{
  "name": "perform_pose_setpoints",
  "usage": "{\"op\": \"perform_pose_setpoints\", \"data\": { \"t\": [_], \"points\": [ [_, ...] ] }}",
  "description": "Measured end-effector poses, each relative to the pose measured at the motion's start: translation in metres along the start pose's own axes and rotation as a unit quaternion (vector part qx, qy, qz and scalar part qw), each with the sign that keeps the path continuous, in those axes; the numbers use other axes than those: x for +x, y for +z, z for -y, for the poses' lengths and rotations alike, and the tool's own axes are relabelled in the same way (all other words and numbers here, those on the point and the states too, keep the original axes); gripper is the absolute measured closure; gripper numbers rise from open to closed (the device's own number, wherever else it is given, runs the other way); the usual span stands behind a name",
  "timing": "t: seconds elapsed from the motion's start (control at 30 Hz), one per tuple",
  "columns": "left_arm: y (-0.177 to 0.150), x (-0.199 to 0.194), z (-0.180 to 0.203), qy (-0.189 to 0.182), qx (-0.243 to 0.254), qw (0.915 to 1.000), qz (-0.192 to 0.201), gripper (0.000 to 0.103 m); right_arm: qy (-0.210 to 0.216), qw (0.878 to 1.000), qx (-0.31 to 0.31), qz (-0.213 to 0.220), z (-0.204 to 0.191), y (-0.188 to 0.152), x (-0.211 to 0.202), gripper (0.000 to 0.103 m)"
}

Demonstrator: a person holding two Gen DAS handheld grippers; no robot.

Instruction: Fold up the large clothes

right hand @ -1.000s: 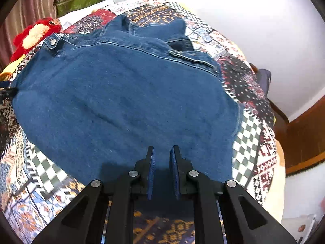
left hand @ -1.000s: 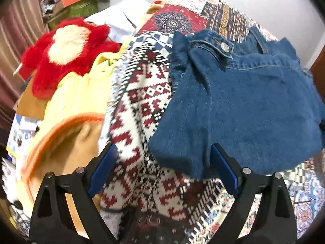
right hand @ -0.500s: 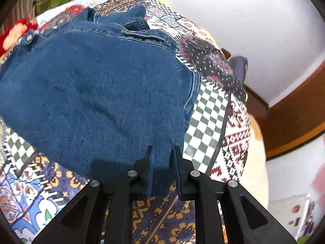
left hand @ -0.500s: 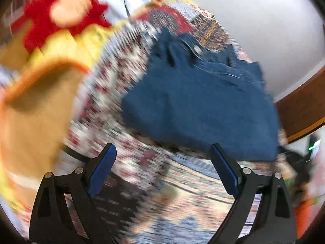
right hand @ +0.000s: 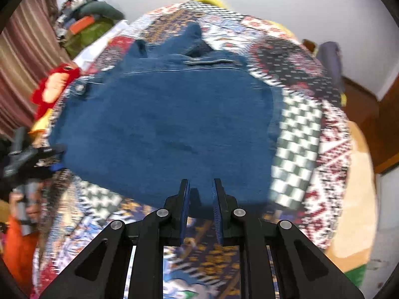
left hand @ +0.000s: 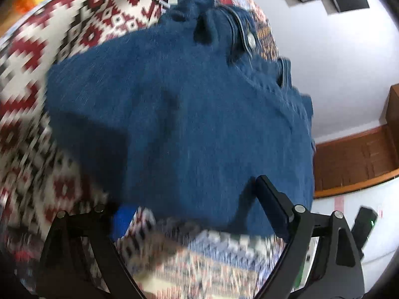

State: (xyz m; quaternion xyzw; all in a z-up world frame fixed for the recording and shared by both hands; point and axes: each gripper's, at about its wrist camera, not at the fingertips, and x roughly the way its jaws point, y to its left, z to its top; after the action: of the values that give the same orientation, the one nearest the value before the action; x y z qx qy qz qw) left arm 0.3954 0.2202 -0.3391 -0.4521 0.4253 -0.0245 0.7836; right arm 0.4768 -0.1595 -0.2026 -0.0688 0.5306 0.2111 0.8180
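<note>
A folded blue denim garment [left hand: 194, 114] lies on a patterned patchwork bedspread [left hand: 82, 25]; it also shows in the right wrist view [right hand: 169, 124]. My left gripper [left hand: 192, 209] is open, its jaws wide apart at the garment's near edge. In the right wrist view the left gripper [right hand: 37, 157] sits at the garment's left corner. My right gripper [right hand: 200, 196] has its jaws nearly closed with a narrow gap, at the near hem of the denim; whether it pinches cloth is unclear.
A red and cream plush toy [right hand: 54, 87] and a pile of clutter [right hand: 84, 27] lie at the bed's far left. White wall and brown wooden trim [left hand: 354, 159] stand to the right. The bedspread [right hand: 304, 134] drops off at the right edge.
Both views are blurred by motion. My left gripper has swung right and closer to the denim's near edge. My right gripper has pulled back and turned left, so more bed shows.
</note>
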Motion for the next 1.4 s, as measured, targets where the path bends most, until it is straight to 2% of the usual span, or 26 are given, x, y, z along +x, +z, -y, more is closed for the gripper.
{"op": "perform_pose_setpoints", "data": {
  "t": [0.13,0.2,0.23,0.3,0.37,0.47,0.6,0.77,0.93,1.0,1.1,1.17,1.27,1.4],
  "points": [
    [0.017,0.016,0.004,0.017,-0.013,0.9986,0.049,0.018,0.006,1.000,-0.016,-0.006,-0.015,0.006,0.010,0.090],
    [0.024,0.021,0.009,0.033,-0.010,0.9972,0.066,0.032,0.010,1.000,-0.014,-0.009,-0.019,0.009,0.014,0.090],
    [0.026,0.022,0.012,0.041,-0.006,0.9965,0.073,0.036,0.013,1.000,-0.013,-0.009,-0.019,0.010,0.015,0.090],
    [0.027,0.017,0.016,0.053,0.002,0.9943,0.092,0.053,0.020,1.000,-0.014,-0.012,-0.022,0.012,0.016,0.090],
    [0.026,0.005,0.022,0.058,0.020,0.9920,0.110,0.064,0.021,1.000,-0.019,-0.012,-0.025,0.012,0.016,0.090],
    [0.025,-0.012,0.041,0.064,0.049,0.9887,0.126,0.071,0.018,0.999,-0.024,-0.013,-0.030,0.014,0.015,0.090],
    [0.026,-0.039,0.063,0.048,0.072,0.9856,0.145,0.074,0.049,0.999,-0.018,-0.016,-0.043,0.021,0.015,0.090],
    [0.012,-0.081,0.106,0.062,0.135,0.9681,0.202,0.074,0.106,0.994,-0.029,-0.010,-0.077,0.032,0.011,0.090],
    [0.006,-0.110,0.112,0.079,0.135,0.9593,0.235,0.074,0.151,0.986,-0.069,-0.020,-0.131,0.043,0.026,0.090],
    [0.006,-0.114,0.109,0.094,0.137,0.9570,0.238,0.074,0.161,0.983,-0.087,-0.032,-0.151,0.046,0.041,0.090],
    [0.002,-0.117,0.104,0.116,0.144,0.9541,0.235,0.074,0.157,0.979,-0.102,-0.074,-0.174,0.045,0.076,0.090],
    [0.001,-0.106,0.101,0.133,0.158,0.9547,0.214,0.074,0.153,0.978,-0.102,-0.097,-0.182,0.042,0.102,0.090],
    [-0.010,-0.095,0.100,0.172,0.186,0.9453,0.206,0.074,0.168,0.975,-0.099,-0.103,-0.181,0.040,0.115,0.090],
    [-0.014,-0.096,0.108,0.160,0.189,0.9451,0.213,0.074,0.170,0.973,-0.117,-0.106,-0.180,0.040,0.112,0.090]
  ]
}}
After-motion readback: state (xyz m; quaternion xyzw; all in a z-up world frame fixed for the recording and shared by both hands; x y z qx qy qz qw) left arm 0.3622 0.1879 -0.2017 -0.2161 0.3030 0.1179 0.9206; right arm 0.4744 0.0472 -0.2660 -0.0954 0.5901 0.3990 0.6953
